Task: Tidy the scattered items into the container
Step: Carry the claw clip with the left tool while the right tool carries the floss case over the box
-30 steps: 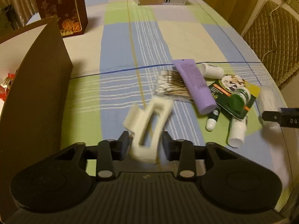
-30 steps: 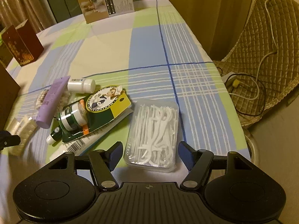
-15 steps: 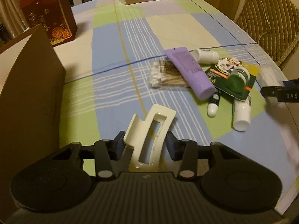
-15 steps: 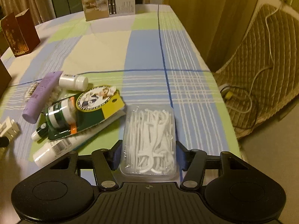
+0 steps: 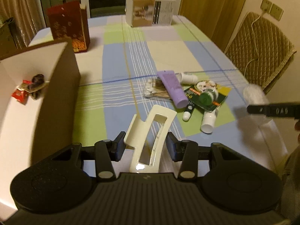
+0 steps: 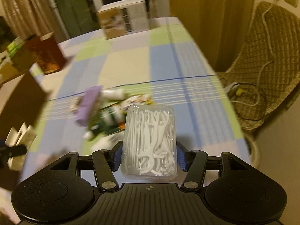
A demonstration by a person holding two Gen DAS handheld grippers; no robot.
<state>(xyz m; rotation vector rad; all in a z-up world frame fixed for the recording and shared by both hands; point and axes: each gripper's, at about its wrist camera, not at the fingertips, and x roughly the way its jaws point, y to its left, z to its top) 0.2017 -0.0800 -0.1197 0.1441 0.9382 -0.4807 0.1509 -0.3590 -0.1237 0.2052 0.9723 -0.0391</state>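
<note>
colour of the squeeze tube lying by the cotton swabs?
Lilac purple. The plastic squeeze tube lies across the cotton swab pack; sharpest in the left wrist view.

A dark red gift box, printed carton and quilted chair stand behind.

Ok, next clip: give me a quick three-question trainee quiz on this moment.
1. True or false: the left gripper holds a purple tube.
2. What sits between the right gripper jaws? A) cotton swabs B) clear box of floss picks C) white bottle
3. Fill in: the brown container lies on the ___ side of the left wrist view.

Key: 1 false, it holds the cream hair claw clip. 2 B. 3 left.
</note>
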